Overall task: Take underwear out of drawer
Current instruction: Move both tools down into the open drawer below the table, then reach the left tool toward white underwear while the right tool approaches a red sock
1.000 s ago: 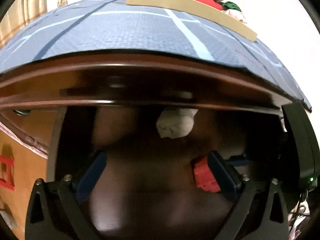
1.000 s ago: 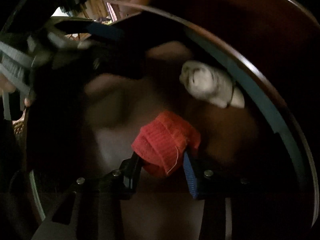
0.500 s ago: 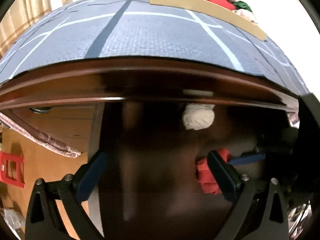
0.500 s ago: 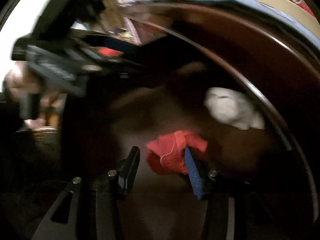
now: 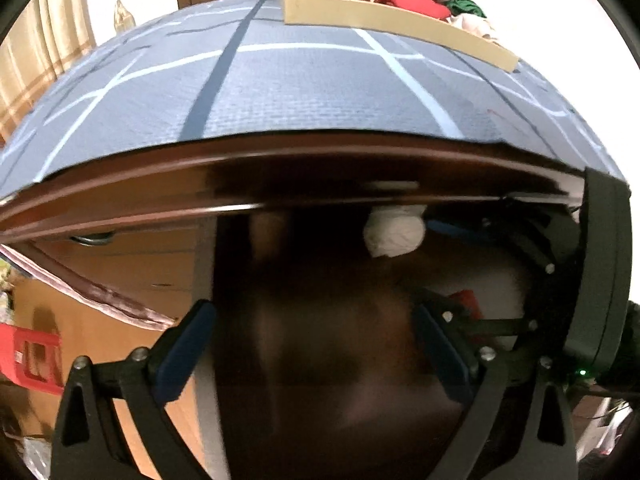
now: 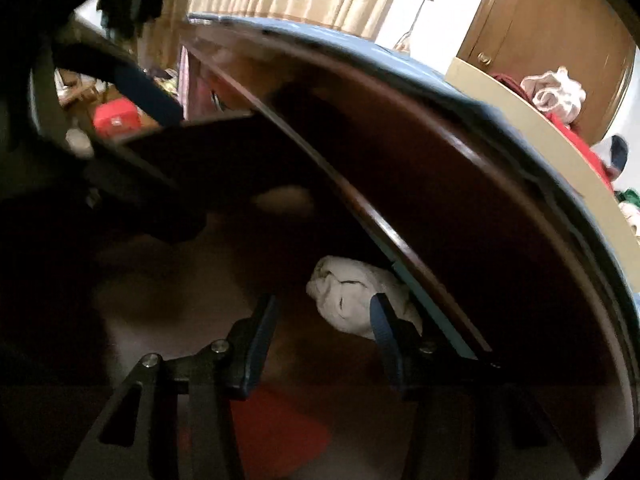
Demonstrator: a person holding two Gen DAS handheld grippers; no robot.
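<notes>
Plainly the drawer [image 5: 320, 320] stands open under the desk top, whose blue-grey checked mat [image 5: 304, 92] fills the upper half of the left wrist view. On that mat, toward one o'clock, a beige tray [image 5: 392, 20] already carries a heap of rolled garments, so much of the job looks done. Inside the dark drawer at least two pieces remain: a white bundle [image 6: 352, 300] tucked against the back under the desk edge, and a red bundle [image 6: 276, 420] lying low on the drawer floor.

From the right wrist view, the right claw [image 6: 324, 332] is parted to a middling width with nothing between its pads; the white bundle lies at about one o'clock of it, half hidden behind the right finger, while the red one lies at six o'clock, beneath the fingers and out of the grip. The left claw [image 5: 316, 348] is spread wide and empty over the drawer.
</notes>
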